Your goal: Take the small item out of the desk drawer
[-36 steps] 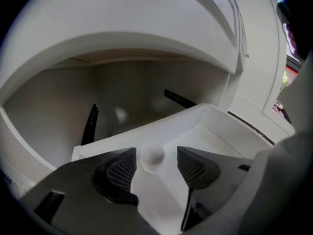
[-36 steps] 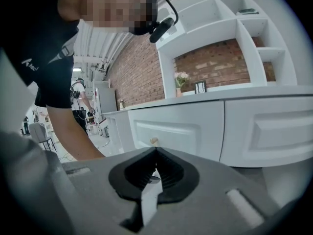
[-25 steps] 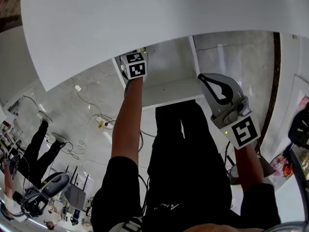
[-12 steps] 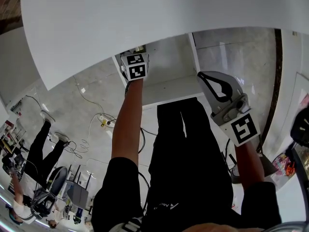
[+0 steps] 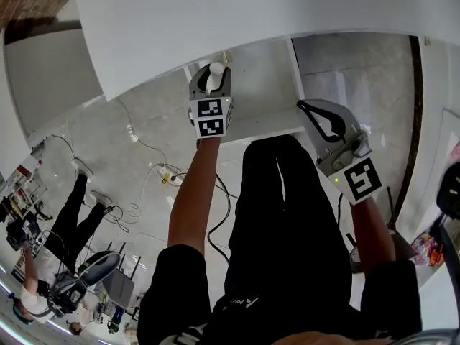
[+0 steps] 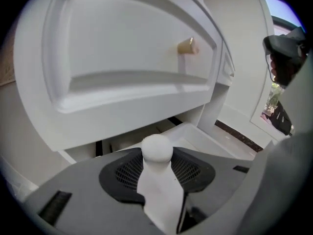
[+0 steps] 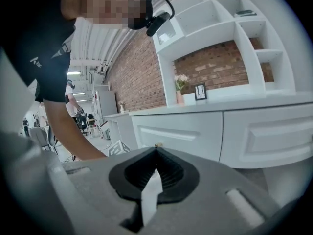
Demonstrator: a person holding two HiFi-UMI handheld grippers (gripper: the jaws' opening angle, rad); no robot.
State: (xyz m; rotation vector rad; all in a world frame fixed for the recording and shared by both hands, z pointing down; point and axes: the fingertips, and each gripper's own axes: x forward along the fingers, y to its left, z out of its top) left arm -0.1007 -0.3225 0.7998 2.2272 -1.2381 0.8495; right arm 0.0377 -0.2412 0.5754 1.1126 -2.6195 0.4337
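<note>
My left gripper (image 5: 212,77) is shut on a small white item (image 5: 215,70) with a round head, a little in front of the open white desk drawer (image 5: 260,125). In the left gripper view the item (image 6: 156,149) stands upright between the pads of the gripper (image 6: 157,168). Behind it are the open drawer (image 6: 208,137) and a white drawer front with a brass knob (image 6: 186,46). My right gripper (image 5: 307,108) hovers at the drawer's right corner, shut and empty. Its tips (image 7: 156,150) meet in the right gripper view.
The white desktop (image 5: 251,20) overhangs the drawer. Cables and a power strip (image 5: 169,178) lie on the tiled floor at left, where another person (image 5: 72,207) stands. The right gripper view faces a white cabinet (image 7: 234,131) and shelves (image 7: 220,18) on a brick wall.
The left gripper has come back out from under the desktop toward me, and the white item now shows between its jaws. The right gripper has hardly moved.
</note>
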